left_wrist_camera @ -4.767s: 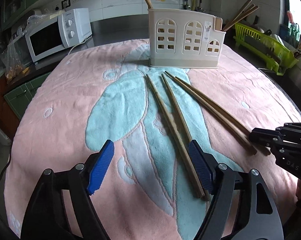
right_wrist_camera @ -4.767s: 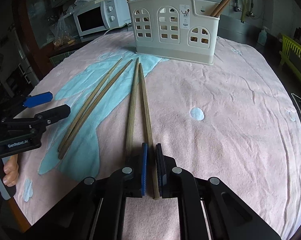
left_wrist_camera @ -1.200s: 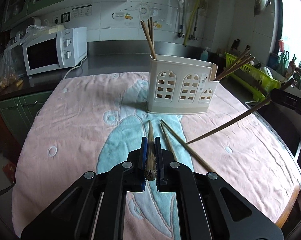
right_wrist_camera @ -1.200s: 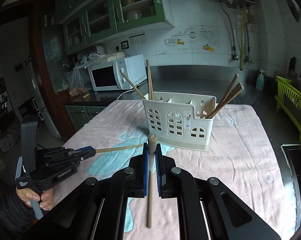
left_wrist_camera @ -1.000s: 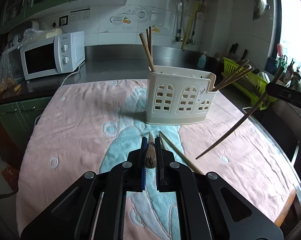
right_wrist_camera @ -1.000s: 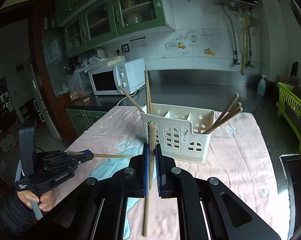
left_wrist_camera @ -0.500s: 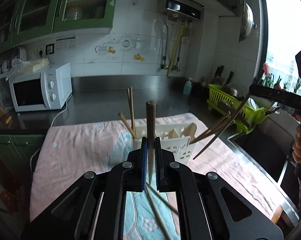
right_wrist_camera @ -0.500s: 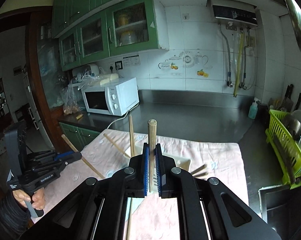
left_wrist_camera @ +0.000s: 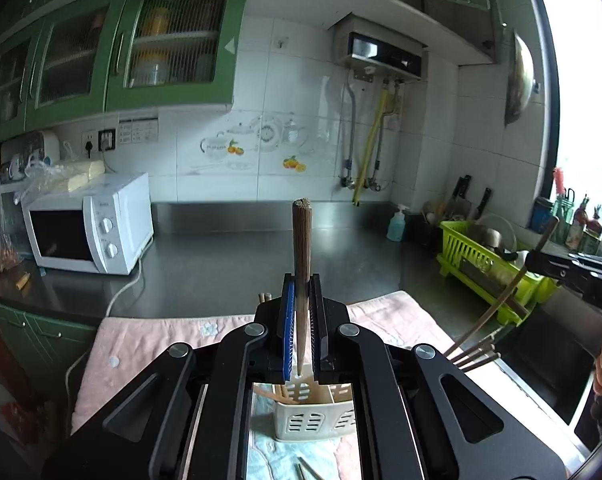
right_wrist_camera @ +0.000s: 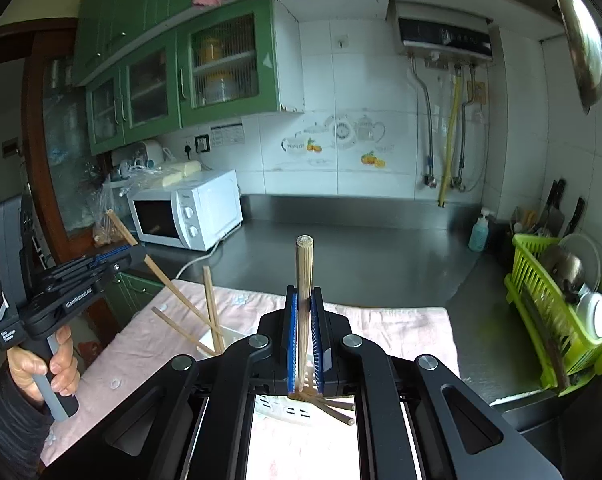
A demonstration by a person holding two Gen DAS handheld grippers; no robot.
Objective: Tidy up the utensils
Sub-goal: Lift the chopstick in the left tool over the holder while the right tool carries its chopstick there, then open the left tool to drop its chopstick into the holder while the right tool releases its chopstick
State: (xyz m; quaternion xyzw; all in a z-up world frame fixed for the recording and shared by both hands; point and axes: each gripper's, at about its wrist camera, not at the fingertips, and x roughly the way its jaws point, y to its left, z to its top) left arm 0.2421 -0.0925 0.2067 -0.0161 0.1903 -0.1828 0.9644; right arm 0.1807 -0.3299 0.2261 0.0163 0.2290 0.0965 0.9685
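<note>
My left gripper (left_wrist_camera: 301, 292) is shut on a dark wooden chopstick (left_wrist_camera: 301, 248) held upright, its lower end over the cream utensil holder (left_wrist_camera: 313, 420) below. My right gripper (right_wrist_camera: 304, 304) is shut on a pale wooden chopstick (right_wrist_camera: 304, 280), also upright, its tip down at the holder (right_wrist_camera: 297, 410). The holder stands on the pink and blue towel (left_wrist_camera: 161, 344) and has several chopsticks in its compartments (right_wrist_camera: 211, 308). The right gripper also shows at the right edge of the left wrist view (left_wrist_camera: 541, 258), the left gripper at the left of the right wrist view (right_wrist_camera: 137, 254).
Loose chopsticks (left_wrist_camera: 307, 470) lie on the towel in front of the holder. A white microwave (left_wrist_camera: 89, 228) stands on the steel counter at the back left. A green dish rack (left_wrist_camera: 485, 268) sits at the right, beside the sink.
Both grippers have risen and tipped their chopsticks more upright. The holder has dropped low in both views, now seen between the gripper arms.
</note>
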